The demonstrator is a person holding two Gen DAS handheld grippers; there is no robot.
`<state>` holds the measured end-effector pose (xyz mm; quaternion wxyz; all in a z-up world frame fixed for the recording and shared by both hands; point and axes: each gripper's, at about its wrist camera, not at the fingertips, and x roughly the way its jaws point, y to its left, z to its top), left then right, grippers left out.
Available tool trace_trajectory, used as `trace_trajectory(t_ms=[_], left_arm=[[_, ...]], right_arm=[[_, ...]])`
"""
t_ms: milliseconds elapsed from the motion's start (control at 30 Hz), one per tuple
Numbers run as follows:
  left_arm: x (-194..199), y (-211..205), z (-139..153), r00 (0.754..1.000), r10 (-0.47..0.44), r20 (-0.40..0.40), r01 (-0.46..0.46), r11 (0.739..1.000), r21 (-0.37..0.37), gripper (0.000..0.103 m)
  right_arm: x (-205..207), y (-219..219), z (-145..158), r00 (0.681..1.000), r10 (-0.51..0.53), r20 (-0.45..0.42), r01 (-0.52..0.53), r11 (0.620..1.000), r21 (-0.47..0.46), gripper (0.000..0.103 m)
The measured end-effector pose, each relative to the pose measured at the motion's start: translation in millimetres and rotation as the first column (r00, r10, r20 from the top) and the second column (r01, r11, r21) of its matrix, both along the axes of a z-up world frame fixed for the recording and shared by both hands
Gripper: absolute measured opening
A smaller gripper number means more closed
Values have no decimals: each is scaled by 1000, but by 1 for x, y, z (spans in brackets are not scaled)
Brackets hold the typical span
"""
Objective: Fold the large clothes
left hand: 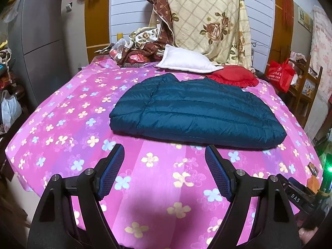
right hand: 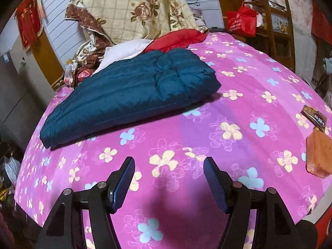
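A dark teal quilted down jacket (left hand: 193, 110) lies folded into a flat bundle on the pink flowered bedsheet (left hand: 78, 112). It also shows in the right wrist view (right hand: 128, 93), toward the upper left. My left gripper (left hand: 165, 153) is open and empty, above the sheet just short of the jacket's near edge. My right gripper (right hand: 169, 166) is open and empty, above the sheet and farther back from the jacket. Neither gripper touches the jacket.
A white pillow (left hand: 186, 62) and a red pillow (left hand: 234, 75) lie behind the jacket. A cream floral quilt (left hand: 207, 20) is piled at the headboard. An orange packet (right hand: 318, 153) and a small dark packet (right hand: 314, 117) lie on the sheet's right side. A grey fridge (left hand: 41, 41) stands left.
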<state>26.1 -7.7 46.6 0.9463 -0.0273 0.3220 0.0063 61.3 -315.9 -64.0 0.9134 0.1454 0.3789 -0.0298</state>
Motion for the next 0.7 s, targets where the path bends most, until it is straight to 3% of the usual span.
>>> trace_trajectory(t_ms=[200,500,700], left_arm=[[1,0,-3,1000,6,-4,-6,1000,7,80],[9,-1,-14,999,38,-11,-37,996,77,80],[20,-4,-24,997,48,-56,-42,994,105,80]], right_arm=[[1,8,-1,1000,15,-8,-15,999,-32,66],[14,0,6,1000,14,-4,-14,999,-49,66],[29,-3,21,1000,29,4,-29,997,-76,66]])
